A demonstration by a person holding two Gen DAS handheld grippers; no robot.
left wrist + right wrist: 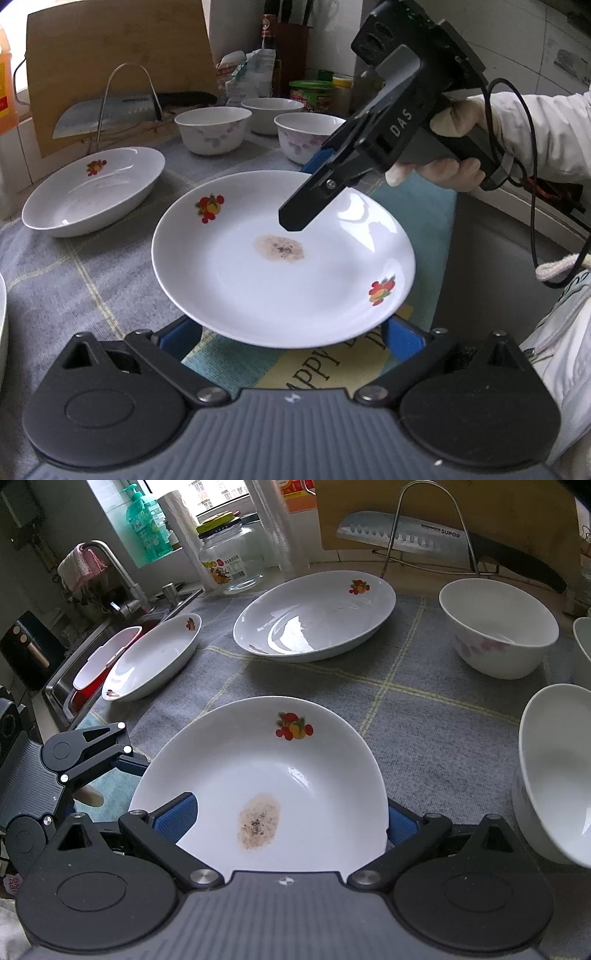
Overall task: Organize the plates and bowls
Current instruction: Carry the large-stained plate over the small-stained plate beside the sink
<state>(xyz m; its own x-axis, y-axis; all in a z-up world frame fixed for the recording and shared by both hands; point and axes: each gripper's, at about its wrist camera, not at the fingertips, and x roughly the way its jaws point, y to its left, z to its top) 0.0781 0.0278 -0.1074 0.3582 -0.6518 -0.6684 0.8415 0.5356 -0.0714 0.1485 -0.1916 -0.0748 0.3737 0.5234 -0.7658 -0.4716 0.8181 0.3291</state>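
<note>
A white plate with fruit prints and a brown stain lies in the middle of the grey cloth; it also shows in the right wrist view. My right gripper is open, one finger above the plate's rim and the other beneath it. My left gripper is open at the plate's near edge, its blue pads low under the rim. Two more fruit-print plates lie further back. Three floral bowls stand at the back.
A cleaver rests on a wire rack before a wooden board. A sink with a faucet holds a red and white dish at the left. A glass jar, bottles and packets line the back wall.
</note>
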